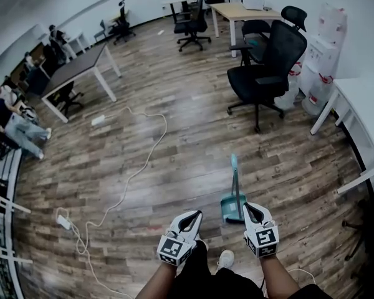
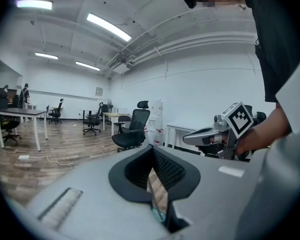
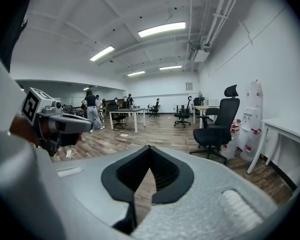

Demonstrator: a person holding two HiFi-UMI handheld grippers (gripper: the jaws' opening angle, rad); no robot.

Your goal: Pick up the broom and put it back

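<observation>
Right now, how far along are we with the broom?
Nothing is done yet: the teal-headed broom with a grey shaft sits on the wood floor, untouched. In hand: nothing; the left claw and right claw are both shut and empty, near it. Left: open, grasp, lift, put it back.

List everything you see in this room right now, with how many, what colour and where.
broom: one, teal, on the floor just ahead of the right gripper.
office chairs: several, black; nearest at right, others far.
water dispenser: one, white, right wall.
tables: dark table left, wooden table far, white table right.
cable: one, white, across the floor at left.
people: a few, far left edge.
grippers: left gripper and right gripper, white and black, bottom centre, both shut, empty.
</observation>
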